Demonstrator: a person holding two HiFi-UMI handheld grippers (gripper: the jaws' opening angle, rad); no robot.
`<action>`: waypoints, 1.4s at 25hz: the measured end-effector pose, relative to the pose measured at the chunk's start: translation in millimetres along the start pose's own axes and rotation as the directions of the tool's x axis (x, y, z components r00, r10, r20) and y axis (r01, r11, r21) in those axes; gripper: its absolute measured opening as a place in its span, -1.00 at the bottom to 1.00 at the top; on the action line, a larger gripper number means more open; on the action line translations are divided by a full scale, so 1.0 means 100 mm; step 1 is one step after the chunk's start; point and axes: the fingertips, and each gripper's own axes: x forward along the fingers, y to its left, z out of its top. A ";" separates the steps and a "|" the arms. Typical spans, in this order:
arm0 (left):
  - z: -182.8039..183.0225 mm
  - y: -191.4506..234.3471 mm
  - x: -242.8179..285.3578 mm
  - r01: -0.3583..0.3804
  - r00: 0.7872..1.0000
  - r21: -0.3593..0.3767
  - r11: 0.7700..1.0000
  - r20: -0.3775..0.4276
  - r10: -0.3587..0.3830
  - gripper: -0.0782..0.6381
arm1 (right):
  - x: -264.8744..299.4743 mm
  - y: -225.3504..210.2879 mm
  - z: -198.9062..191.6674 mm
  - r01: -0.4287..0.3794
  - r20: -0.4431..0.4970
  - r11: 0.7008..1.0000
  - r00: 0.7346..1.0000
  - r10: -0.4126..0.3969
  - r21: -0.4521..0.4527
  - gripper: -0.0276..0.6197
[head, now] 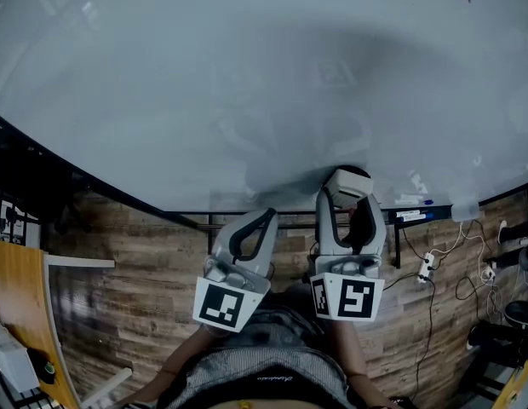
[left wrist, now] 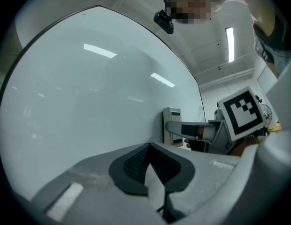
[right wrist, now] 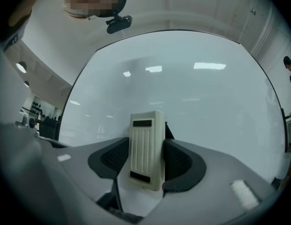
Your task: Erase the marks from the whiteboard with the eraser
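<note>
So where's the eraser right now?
The eraser is clamped in the right gripper, at the lower edge of the whiteboard, right of centre in the head view.

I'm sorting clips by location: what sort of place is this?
Probably an office or lab room: a large white whiteboard, long ceiling strip lights, and a white power strip with cables on wood-pattern flooring.

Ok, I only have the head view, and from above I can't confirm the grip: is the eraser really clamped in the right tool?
Observer: Yes, the right gripper view shows the eraser upright between the right tool pads, both against its sides.
Operator: And the left tool?
Observer: Its own view shows its pads meeting at the tips, nothing between them.
Operator: Which way is the eraser turned?
Observer: Its ribbed back faces the right tool's camera, away from the whiteboard.
</note>
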 end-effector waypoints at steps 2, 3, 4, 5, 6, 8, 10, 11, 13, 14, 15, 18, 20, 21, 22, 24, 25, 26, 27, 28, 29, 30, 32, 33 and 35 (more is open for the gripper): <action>0.00 0.08 -0.07 -0.007 1.000 0.003 1.000 0.001 0.007 -0.77 | 0.02 0.11 -0.01 -0.006 0.000 1.000 1.000 0.006 0.000 -0.18; -0.01 0.12 -0.10 -0.010 1.000 0.006 1.000 0.001 0.010 -0.77 | 0.03 0.14 -0.03 -0.009 -0.001 1.000 1.000 0.009 -0.002 -0.18; -0.02 0.15 -0.11 -0.012 1.000 0.008 1.000 0.001 0.012 -0.77 | 0.05 0.17 -0.04 -0.012 -0.003 1.000 1.000 0.012 -0.005 -0.18; -0.03 0.17 -0.12 -0.015 1.000 0.008 1.000 0.000 0.015 -0.77 | 0.07 0.18 -0.05 -0.015 -0.003 1.000 1.000 0.015 -0.009 -0.18; -0.04 0.19 -0.13 -0.019 1.000 0.008 1.000 0.000 0.019 -0.77 | 0.08 0.18 -0.06 -0.017 -0.003 1.000 1.000 0.017 -0.013 -0.18; -0.06 0.22 -0.15 -0.030 1.000 0.007 1.000 -0.004 0.031 -0.77 | 0.09 0.19 -0.07 -0.021 -0.004 1.000 1.000 0.021 -0.014 -0.18; -0.08 0.24 -0.19 -0.048 0.999 0.001 0.999 -0.004 0.048 -0.77 | 0.08 0.20 -0.08 -0.033 -0.008 0.999 0.999 0.032 -0.014 -0.18; -0.08 0.25 -0.20 -0.058 0.998 -0.002 0.998 -0.003 0.058 -0.77 | 0.07 0.20 -0.09 -0.042 -0.011 0.999 0.999 0.041 -0.014 -0.18; -0.09 0.25 -0.18 -0.077 0.997 -0.006 0.997 0.001 0.077 -0.77 | 0.07 0.20 -0.10 -0.063 -0.017 0.998 0.998 0.063 -0.015 -0.18; -0.08 0.24 -0.15 -0.085 0.996 -0.007 0.996 0.007 0.085 -0.77 | 0.08 0.19 -0.10 -0.074 -0.019 0.997 0.997 0.074 -0.014 -0.18; -0.05 0.23 -0.12 -0.092 0.996 -0.008 0.996 0.011 0.092 -0.77 | 0.09 0.18 -0.10 -0.085 -0.022 0.996 0.996 0.084 -0.011 -0.18; 0.04 0.17 -0.08 -0.107 0.994 0.005 0.994 0.007 0.107 -0.77 | 0.10 0.18 -0.08 -0.118 -0.030 0.993 0.993 0.118 0.000 -0.18; 0.08 0.12 -0.06 -0.115 0.993 0.015 0.993 -0.001 0.115 -0.77 | 0.09 0.18 -0.06 -0.139 -0.034 0.990 0.990 0.139 0.005 -0.18; 0.10 0.10 -0.05 -0.122 0.992 0.014 0.992 -0.005 0.122 -0.77 | 0.09 0.18 -0.06 -0.151 -0.037 0.988 0.988 0.151 0.007 -0.18; 0.10 0.08 -0.04 -0.131 0.991 0.012 0.991 -0.008 0.131 -0.77 | 0.08 0.18 -0.05 -0.164 -0.037 0.986 0.986 0.164 0.009 -0.18; 0.08 0.06 0.00 -0.145 0.989 0.010 0.989 -0.014 0.145 -0.77 | 0.10 0.17 -0.05 -0.184 -0.030 0.983 0.982 0.184 0.011 -0.18; 0.06 0.06 0.02 -0.150 0.989 0.009 0.989 -0.018 0.150 -0.77 | 0.10 0.16 -0.05 -0.190 -0.025 0.982 0.981 0.190 0.015 -0.18; 0.04 0.04 0.05 -0.153 0.988 0.010 0.988 -0.021 0.153 -0.77 | 0.11 0.16 -0.06 -0.194 -0.024 0.981 0.981 0.195 0.020 -0.18; 0.03 0.03 0.06 -0.156 0.987 0.014 0.988 -0.022 0.156 -0.77 | 0.10 0.15 -0.06 -0.200 -0.025 0.980 0.979 0.200 0.026 -0.18; 0.02 0.00 0.07 -0.159 0.987 0.024 0.987 -0.021 0.159 -0.77 | 0.09 0.16 -0.07 -0.208 -0.027 0.978 0.978 0.208 0.031 -0.18; 0.02 -0.02 0.06 -0.163 0.986 0.037 0.986 -0.020 0.164 -0.77 | 0.08 0.17 -0.07 -0.218 -0.027 0.975 0.975 0.219 0.037 -0.18; 0.02 -0.04 0.06 -0.169 0.985 0.050 0.984 -0.017 0.170 -0.77 | 0.07 0.17 -0.07 -0.231 -0.025 0.972 0.972 0.232 0.041 -0.18; 0.03 -0.06 0.04 -0.183 0.983 0.063 0.981 -0.016 0.184 -0.77 | 0.08 0.19 -0.07 -0.248 -0.018 0.968 0.968 0.249 0.041 -0.18; 0.02 -0.05 0.03 -0.188 0.982 0.064 0.980 -0.018 0.189 -0.77 | 0.09 0.19 -0.07 -0.251 -0.016 0.967 0.968 0.252 0.041 -0.18; 0.02 -0.02 0.00 -0.194 0.980 0.066 0.979 -0.023 0.196 -0.77 | 0.10 0.22 -0.08 -0.250 -0.018 0.967 0.968 0.251 0.047 -0.18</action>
